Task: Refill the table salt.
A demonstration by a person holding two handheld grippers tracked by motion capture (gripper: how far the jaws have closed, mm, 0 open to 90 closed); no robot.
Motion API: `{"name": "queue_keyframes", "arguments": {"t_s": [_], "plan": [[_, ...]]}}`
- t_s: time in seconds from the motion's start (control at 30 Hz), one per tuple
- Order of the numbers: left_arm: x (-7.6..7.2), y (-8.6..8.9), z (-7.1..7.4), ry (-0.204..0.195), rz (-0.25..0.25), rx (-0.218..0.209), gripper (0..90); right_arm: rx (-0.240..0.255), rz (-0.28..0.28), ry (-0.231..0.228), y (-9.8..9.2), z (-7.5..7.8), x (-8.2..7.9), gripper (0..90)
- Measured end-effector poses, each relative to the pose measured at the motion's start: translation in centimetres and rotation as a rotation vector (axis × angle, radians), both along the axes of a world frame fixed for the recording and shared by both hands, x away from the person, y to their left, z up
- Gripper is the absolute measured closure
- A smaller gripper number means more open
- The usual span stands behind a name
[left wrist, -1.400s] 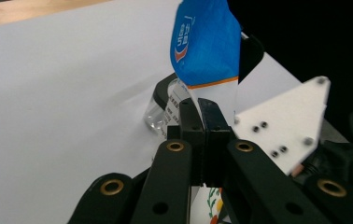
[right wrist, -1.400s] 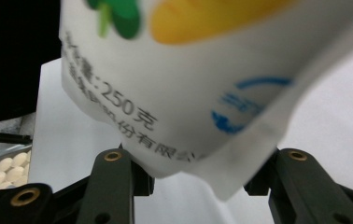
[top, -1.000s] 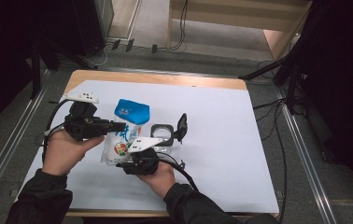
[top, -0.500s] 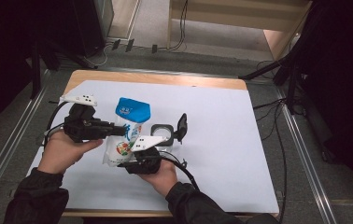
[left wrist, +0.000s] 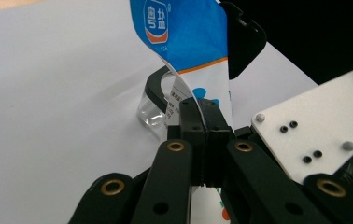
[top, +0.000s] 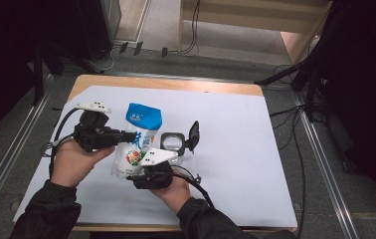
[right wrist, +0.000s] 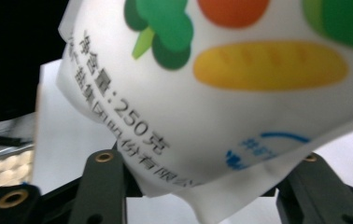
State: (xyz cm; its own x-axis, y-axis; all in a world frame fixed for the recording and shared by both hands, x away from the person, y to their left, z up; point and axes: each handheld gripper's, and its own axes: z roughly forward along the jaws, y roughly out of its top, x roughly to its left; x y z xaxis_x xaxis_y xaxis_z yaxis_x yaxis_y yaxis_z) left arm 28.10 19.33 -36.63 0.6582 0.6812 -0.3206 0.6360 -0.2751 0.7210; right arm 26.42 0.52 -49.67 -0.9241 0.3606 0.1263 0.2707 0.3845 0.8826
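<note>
Grey floor with metal rails and trailing cables is seen around a wooden tabletop [top: 211, 87], most of which is covered by a white sheet [top: 235, 164].

Near the sheet's left half, a pouch [top: 139, 137] is held up off the surface between the two hands. Its top is blue with a white logo; its lower part is white with printed vegetables, a loaf and black lettering, seen close in the right gripper view.

The left claw [top: 126, 134] is held by the left hand [top: 71, 159] and reaches in from the left. In the left gripper view its jaws are pressed tight together on the pouch's edge, about midway up, with the blue top [left wrist: 184, 32] bending away above them.

The right claw [top: 148, 164] is held by the right hand [top: 168, 186] from below, under a white three-cornered plate [top: 157, 156]. The pouch's bottom sags down between its two jaws in the right gripper view, and the film is draped over the jaw on that view's right. The fingertips are hidden behind the pouch, so whether they are clenched on it cannot be told.

Just right of the pouch, a small clear jar [top: 171, 144] with a black rim rests on the sheet, its black flip lid [top: 194, 133] standing open at its right side.
</note>
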Motion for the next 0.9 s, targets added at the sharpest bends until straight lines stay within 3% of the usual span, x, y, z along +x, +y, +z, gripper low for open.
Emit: {"name": "queue_keyframes", "arguments": {"t_s": [0.07, 0.43, 0.67, 0.9], "plan": [[0.1, -0.3, -0.2, 0.003, -0.012, -0.002, 90.0, -0.003, 0.008, 0.01, 0.0, 0.0, -0.1, 58.9], [1.1, -1.0, -1.2, 0.055, -0.048, -0.025, 90.0, 0.023, 0.052, 0.081, -0.5, -0.7, -0.3, 61.1], [1.5, -2.1, -1.6, 0.055, -0.063, -0.012, 90.0, 0.014, 0.002, 0.042, -0.8, -0.8, -0.6, 54.7], [2.4, -2.8, -2.0, 0.065, -0.073, -0.017, 90.0, 0.027, -0.008, 0.095, -1.5, -1.1, -0.1, 57.2]]}}
